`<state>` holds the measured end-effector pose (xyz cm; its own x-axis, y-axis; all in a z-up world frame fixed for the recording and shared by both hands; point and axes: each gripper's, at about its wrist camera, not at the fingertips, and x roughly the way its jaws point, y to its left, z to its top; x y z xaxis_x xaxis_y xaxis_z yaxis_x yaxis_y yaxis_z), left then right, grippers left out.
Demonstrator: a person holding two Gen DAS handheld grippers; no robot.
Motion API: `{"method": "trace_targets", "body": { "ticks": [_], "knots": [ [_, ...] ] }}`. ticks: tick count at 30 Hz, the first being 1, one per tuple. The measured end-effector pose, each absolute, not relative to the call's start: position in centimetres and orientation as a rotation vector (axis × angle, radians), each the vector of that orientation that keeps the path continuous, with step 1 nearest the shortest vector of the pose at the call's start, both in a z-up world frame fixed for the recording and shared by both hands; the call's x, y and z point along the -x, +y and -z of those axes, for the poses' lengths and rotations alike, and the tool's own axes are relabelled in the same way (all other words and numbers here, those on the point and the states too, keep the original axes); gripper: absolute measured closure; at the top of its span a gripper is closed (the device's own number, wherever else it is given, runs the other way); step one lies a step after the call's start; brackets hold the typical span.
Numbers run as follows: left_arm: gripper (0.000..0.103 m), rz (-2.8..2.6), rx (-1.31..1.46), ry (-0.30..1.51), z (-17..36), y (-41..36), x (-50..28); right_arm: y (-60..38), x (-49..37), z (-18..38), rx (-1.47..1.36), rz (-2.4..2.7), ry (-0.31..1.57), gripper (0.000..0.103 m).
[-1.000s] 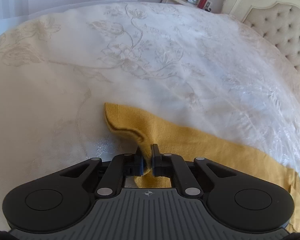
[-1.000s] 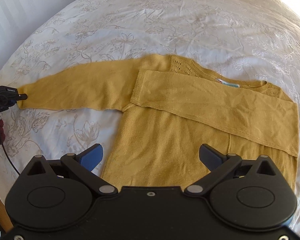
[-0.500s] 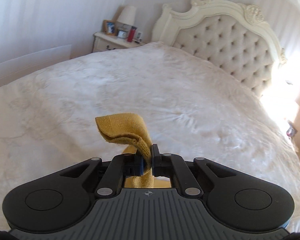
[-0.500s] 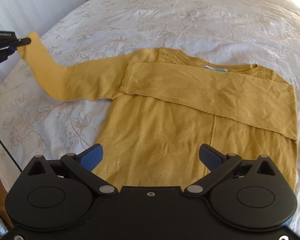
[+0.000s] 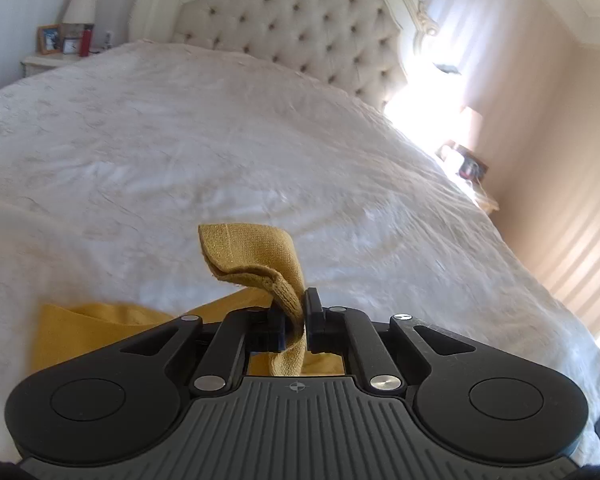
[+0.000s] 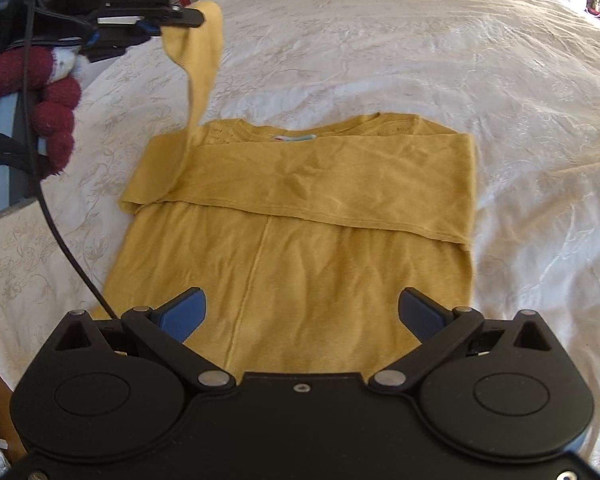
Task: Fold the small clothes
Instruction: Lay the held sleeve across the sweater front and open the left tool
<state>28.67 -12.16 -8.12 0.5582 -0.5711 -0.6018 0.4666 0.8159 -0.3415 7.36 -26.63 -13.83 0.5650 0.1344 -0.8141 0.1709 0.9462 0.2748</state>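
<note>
A mustard yellow long-sleeved top (image 6: 300, 248) lies flat on the white bedspread (image 6: 420, 60). One sleeve (image 6: 340, 192) is folded across its chest. My left gripper (image 5: 296, 316) is shut on the cuff of the other sleeve (image 5: 256, 256) and holds it up in the air. In the right wrist view the left gripper (image 6: 188, 18) is at the upper left, with the sleeve (image 6: 200, 80) hanging from it down to the shoulder. My right gripper (image 6: 302, 316) is open and empty, hovering over the top's lower hem.
A tufted cream headboard (image 5: 292, 28) stands at the bed's far end. A nightstand (image 5: 48, 60) with a lamp, frames and a red bottle is at the far left. A second nightstand (image 5: 468, 168) is at the right. A black cable (image 6: 60, 232) hangs at the left.
My left gripper has lifted the sleeve cuff off the bed and carried it up and inward toward the top's body. My right gripper has stayed open and shifted slightly over the hem.
</note>
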Motion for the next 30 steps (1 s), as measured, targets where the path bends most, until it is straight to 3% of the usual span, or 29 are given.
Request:
{"method": "trace_targets", "body": {
  "ticks": [2, 9, 23, 25, 27, 30],
  "knots": [
    [0.076, 0.657, 0.144, 0.804, 9.0, -14.3, -28.0, -27.7, -6.9, 13.8, -0.354, 0.034, 0.970, 0.001],
    [0.065, 0.698, 0.009, 0.832, 10.5, -14.8, -25.1, -29.7, -6.7, 14.7, -0.384, 0.051, 0.977, 0.001],
    [0.063, 0.346, -0.145, 1.031, 16.2, -2.7, -28.3, -30.5, -13.1, 14.2, -0.370, 0.114, 0.898, 0.002],
    [0.063, 0.330, -0.140, 1.050, 17.0, -1.7, -28.8, -30.8, -14.6, 14.6, -0.377, 0.121, 0.902, 0.011],
    [0.063, 0.325, -0.132, 1.071, 17.8, -1.0, -29.0, -31.3, -16.2, 15.2, -0.385, 0.121, 0.929, 0.032],
    [0.063, 0.312, -0.133, 1.097, 19.2, -0.5, -29.5, -31.8, -18.6, 16.4, -0.388, 0.109, 0.968, 0.039]
  ]
}}
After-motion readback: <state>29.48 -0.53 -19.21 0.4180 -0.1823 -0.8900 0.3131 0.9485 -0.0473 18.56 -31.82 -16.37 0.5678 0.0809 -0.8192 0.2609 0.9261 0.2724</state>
